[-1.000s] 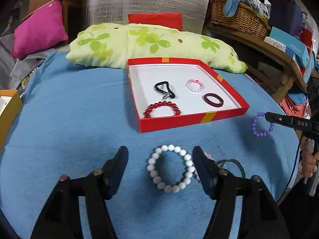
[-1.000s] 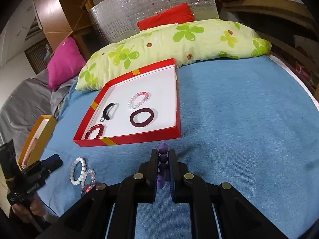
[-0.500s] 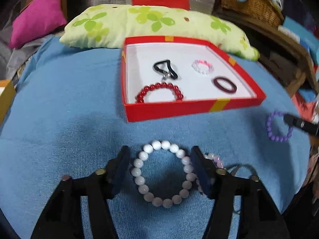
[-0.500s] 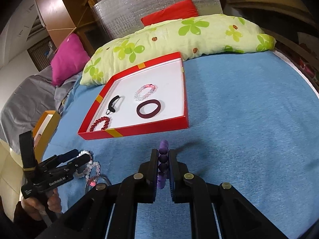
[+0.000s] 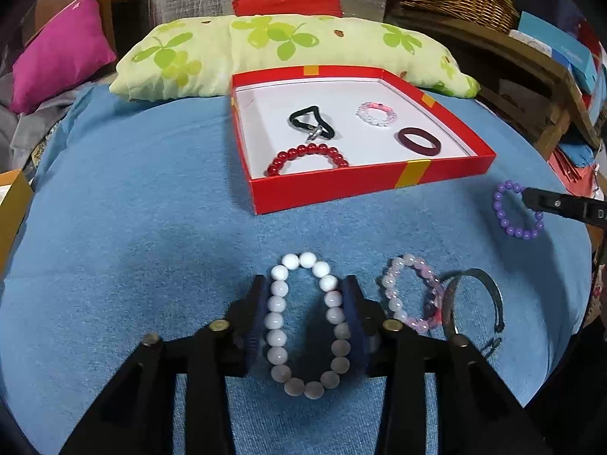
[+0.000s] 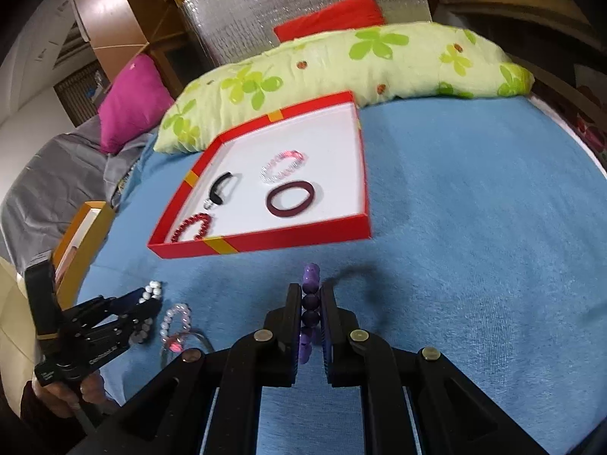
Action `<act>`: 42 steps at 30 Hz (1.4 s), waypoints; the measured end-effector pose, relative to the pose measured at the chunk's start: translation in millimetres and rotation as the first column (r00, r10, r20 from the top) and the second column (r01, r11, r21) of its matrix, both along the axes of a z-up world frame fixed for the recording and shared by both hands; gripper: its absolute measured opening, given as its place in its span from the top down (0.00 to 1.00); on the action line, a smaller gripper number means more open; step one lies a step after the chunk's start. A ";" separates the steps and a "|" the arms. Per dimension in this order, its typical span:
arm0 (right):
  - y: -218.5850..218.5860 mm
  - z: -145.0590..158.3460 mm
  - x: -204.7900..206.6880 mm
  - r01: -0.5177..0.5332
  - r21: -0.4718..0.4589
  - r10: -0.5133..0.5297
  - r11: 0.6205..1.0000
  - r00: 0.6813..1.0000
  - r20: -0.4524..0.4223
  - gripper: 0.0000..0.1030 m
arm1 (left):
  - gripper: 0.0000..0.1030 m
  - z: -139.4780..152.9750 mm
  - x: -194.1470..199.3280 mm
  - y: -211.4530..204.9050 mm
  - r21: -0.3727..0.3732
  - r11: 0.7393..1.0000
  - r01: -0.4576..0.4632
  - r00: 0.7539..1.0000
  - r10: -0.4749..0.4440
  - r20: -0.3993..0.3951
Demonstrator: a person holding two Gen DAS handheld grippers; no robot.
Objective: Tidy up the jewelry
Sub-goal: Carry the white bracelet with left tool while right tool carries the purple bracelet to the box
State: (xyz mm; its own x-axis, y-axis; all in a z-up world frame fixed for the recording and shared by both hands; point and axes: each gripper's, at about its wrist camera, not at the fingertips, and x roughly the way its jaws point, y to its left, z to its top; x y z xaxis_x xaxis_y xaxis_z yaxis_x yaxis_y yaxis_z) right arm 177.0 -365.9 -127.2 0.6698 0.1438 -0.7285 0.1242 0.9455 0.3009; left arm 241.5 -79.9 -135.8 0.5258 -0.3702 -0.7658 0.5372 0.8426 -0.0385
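Note:
On the blue cloth lies a white bead bracelet (image 5: 303,326), squeezed into an oval. My left gripper (image 5: 305,299) straddles it with jaws closing, and both pads touch its beads. My right gripper (image 6: 311,303) is shut on a purple bead bracelet (image 6: 311,276), which the left wrist view shows hanging at the right (image 5: 518,208). The red box (image 5: 364,182) holds a red bead bracelet (image 5: 307,153), a black hair tie (image 5: 309,123), a pale pink bead bracelet (image 5: 373,113) and a dark red band (image 5: 417,142).
A pink bead bracelet (image 5: 411,292) and a dark metal bangle (image 5: 474,299) lie right of my left gripper. A green floral pillow (image 5: 284,49) lies behind the box. An orange box (image 5: 11,208) is at the left edge. The cloth ends close on the right.
My left gripper's jaws have closed in on the white bracelet, which went from round to oval. The right gripper kept its hold on the purple bracelet and barely moved.

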 end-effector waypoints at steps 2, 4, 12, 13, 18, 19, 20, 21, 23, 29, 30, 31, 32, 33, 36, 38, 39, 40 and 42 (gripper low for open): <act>-2.2 -4.1 -1.3 -0.002 -0.009 0.002 1.000 1.000 -0.018 0.90 | 0.57 -0.6 -2.1 -0.5 0.009 1.000 0.005 1.000 -0.005 0.006; -2.8 -8.0 -1.9 -0.008 -0.007 0.008 1.000 0.999 -0.041 0.89 | 0.66 -0.1 -1.7 1.1 0.007 1.000 0.007 1.000 -0.007 0.003; 22.1 -19.6 5.7 -0.090 -0.135 0.076 0.987 0.991 -0.111 0.87 | 0.83 0.0 -1.4 7.7 -0.008 1.000 0.010 1.000 -0.010 -0.001; 24.3 -20.1 6.0 -0.102 -0.139 0.086 0.985 0.990 -0.116 0.87 | 0.83 0.3 -1.7 7.9 -0.010 1.000 0.010 1.000 -0.010 -0.002; 38.1 -22.6 7.2 -0.133 -0.233 0.108 0.963 0.987 -0.120 0.84 | 0.91 2.2 -1.2 13.7 -0.022 1.000 -0.002 1.000 0.002 -0.003; 39.8 -22.2 6.8 -0.139 -0.250 0.113 0.958 0.987 -0.118 0.86 | 0.91 2.4 -1.2 14.2 -0.022 1.000 -0.003 1.000 0.002 -0.001; 42.1 -21.6 6.1 -0.141 -0.274 0.114 0.951 0.987 -0.113 0.90 | 0.91 3.1 -1.6 15.4 -0.021 1.000 -0.004 1.000 0.004 0.003; 43.1 -20.6 5.5 -0.141 -0.283 0.114 0.949 0.988 -0.108 0.90 | 0.91 3.8 -1.7 16.4 -0.021 1.000 -0.006 1.000 0.006 0.006; 41.4 -17.4 4.0 -0.127 -0.280 0.106 0.952 0.990 -0.089 0.90 | 0.91 6.9 -2.4 18.7 -0.030 0.999 -0.010 1.000 0.010 0.013; 27.0 5.4 2.0 -0.066 -0.176 0.070 0.982 0.997 0.015 0.90 | 0.91 26.8 -7.4 23.3 -0.079 0.997 -0.004 0.999 0.008 0.049; 24.4 10.7 1.0 -0.055 -0.152 0.062 0.987 0.997 0.040 0.90 | 0.91 30.9 -9.1 22.4 -0.089 0.996 0.002 0.998 0.004 0.059; 23.4 13.4 0.4 -0.051 -0.137 0.058 0.989 0.997 0.053 0.90 | 0.91 34.2 -10.3 22.1 -0.094 0.996 0.005 0.998 0.001 0.068; 21.8 17.0 -0.3 -0.045 -0.111 0.053 0.993 0.996 0.071 0.90 | 0.91 36.8 -11.4 21.8 -0.100 0.995 0.006 0.997 0.001 0.072; 21.0 20.1 -0.8 -0.039 -0.091 0.047 0.995 0.995 0.086 0.90 | 0.91 39.7 -12.1 22.0 -0.108 0.994 0.007 0.997 0.001 0.074; 22.2 29.1 -2.1 -0.029 -0.058 0.036 0.998 0.990 0.134 0.90 | 0.91 52.4 -16.7 21.3 -0.130 0.991 0.020 0.995 -0.007 0.098; 24.3 34.6 -2.8 -0.032 -0.040 0.038 0.999 0.987 0.158 0.90 | 0.91 63.7 -21.2 19.0 -0.149 0.988 0.042 0.992 -0.024 0.124; 25.0 36.7 -1.3 -0.038 -0.027 0.042 0.999 0.985 0.165 0.90 | 0.91 66.8 -22.5 17.8 -0.156 0.987 0.049 0.991 -0.028 0.131; 24.3 38.3 -0.7 -0.041 -0.019 0.044 0.999 0.985 0.168 0.90 | 0.91 72.1 -24.1 15.6 -0.166 0.984 0.060 0.989 -0.037 0.141; 26.1 41.5 2.8 -0.042 -0.010 0.043 0.999 0.983 0.178 0.90 | 0.91 78.7 -25.2 10.5 -0.178 0.981 0.073 0.988 -0.046 0.150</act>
State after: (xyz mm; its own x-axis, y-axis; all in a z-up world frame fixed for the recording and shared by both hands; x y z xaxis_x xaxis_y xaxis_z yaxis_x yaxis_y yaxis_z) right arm 179.8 -339.8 -85.7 0.7824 0.1713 -0.5988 0.0283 0.9507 0.3090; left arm 216.3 -69.4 -57.2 0.5985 -0.5306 -0.6002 0.5975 0.7947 -0.1068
